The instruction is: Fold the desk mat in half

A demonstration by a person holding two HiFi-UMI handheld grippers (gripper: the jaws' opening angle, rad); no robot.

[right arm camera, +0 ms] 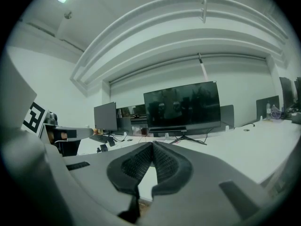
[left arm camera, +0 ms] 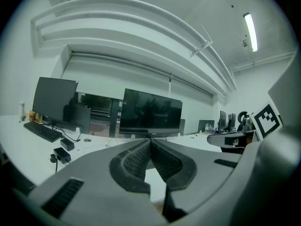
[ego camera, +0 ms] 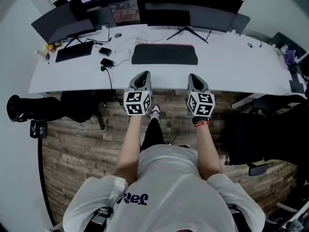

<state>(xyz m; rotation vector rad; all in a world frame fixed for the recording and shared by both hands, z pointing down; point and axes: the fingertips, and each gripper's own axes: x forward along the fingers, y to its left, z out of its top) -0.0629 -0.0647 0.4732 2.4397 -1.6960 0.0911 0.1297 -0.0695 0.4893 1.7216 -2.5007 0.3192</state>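
Note:
A dark desk mat (ego camera: 164,54) with a red far edge lies flat on the white desk (ego camera: 227,66), in front of the middle monitor. My left gripper (ego camera: 142,75) hovers at the desk's near edge, below the mat's left part, shut with nothing in it. My right gripper (ego camera: 194,77) is level with it, below the mat's right end, also shut and empty. In the left gripper view the left gripper (left arm camera: 150,140) has its jaws touching at the tips. The right gripper (right arm camera: 152,143) looks the same in the right gripper view. The mat is hidden in both gripper views.
Several monitors (ego camera: 193,6) line the desk's back. A keyboard (ego camera: 74,51), a power adapter (ego camera: 106,62) and cables (ego camera: 126,46) lie left of the mat. Office chairs stand at the left (ego camera: 53,109) and right (ego camera: 263,129) on the wooden floor.

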